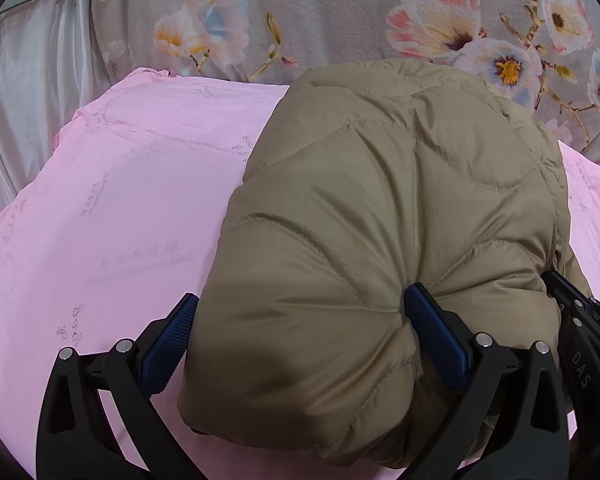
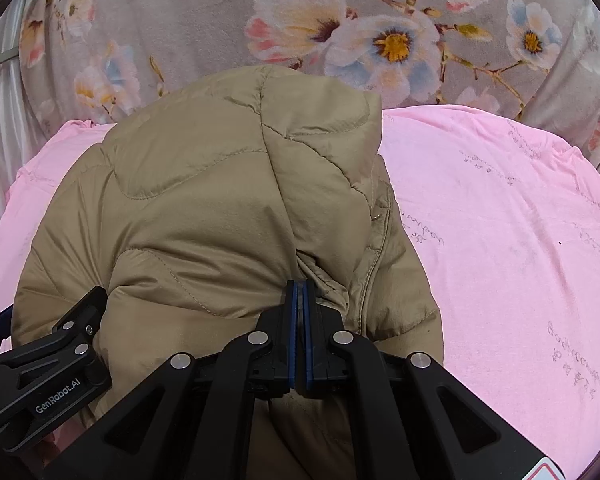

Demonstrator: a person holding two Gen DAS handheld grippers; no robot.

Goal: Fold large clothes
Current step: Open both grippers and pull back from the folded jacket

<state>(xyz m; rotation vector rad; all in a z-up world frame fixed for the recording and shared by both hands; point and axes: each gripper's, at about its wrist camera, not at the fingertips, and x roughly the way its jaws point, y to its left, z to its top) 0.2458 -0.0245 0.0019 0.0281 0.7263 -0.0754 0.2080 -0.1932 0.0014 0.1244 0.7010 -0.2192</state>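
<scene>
A tan quilted puffer jacket [image 1: 380,200] lies bunched on a pink sheet [image 1: 120,200]. My left gripper [image 1: 302,296] stands wide open over its near left end. A puffy fold bulges between the blue pads [image 1: 436,332]; the right pad dents the fabric and the left pad sits at the jacket's edge. My right gripper [image 2: 299,286] is shut on a pinch of the jacket [image 2: 220,200] at its near edge, and the fabric puckers toward the tips. The left gripper's black body [image 2: 60,364] shows at the lower left of the right wrist view, resting on the jacket.
A grey floral blanket [image 2: 180,12] lies behind the jacket along the far side. Pale silky fabric [image 1: 28,100] hangs at the far left. The pink sheet [image 2: 500,240] spreads bare to the right of the jacket.
</scene>
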